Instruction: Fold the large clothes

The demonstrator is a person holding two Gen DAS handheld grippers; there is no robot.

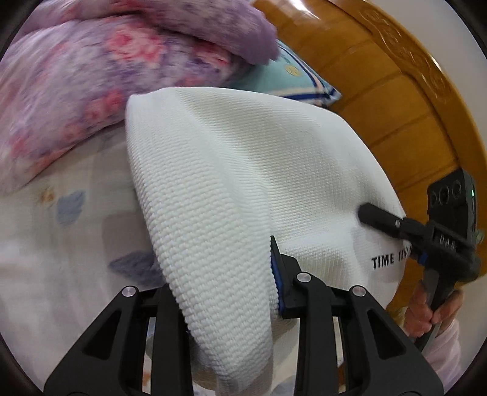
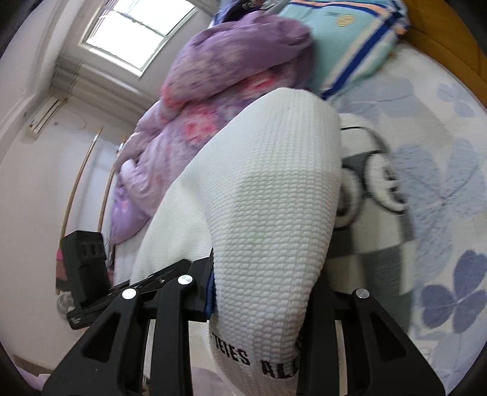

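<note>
A white waffle-knit garment [image 1: 231, 170] with black lettering hangs lifted above the bed. My left gripper [image 1: 225, 286] is shut on a thick fold of it; the cloth drapes over the left finger and hides it. The right gripper [image 1: 374, 216] shows at the right of the left wrist view, its finger pressed into the same garment. In the right wrist view the garment [image 2: 268, 195] bulges between the fingers of my right gripper [image 2: 261, 292], which is shut on it. A printed part of the cloth [image 2: 371, 189] hangs behind.
A purple floral duvet [image 1: 91, 76] is piled at the bed's far side, next to a light blue striped pillow [image 2: 350, 39]. A wooden headboard [image 1: 380, 91] stands behind. The bedsheet [image 2: 441, 182] has blue flower prints. A window [image 2: 137, 27] is up left.
</note>
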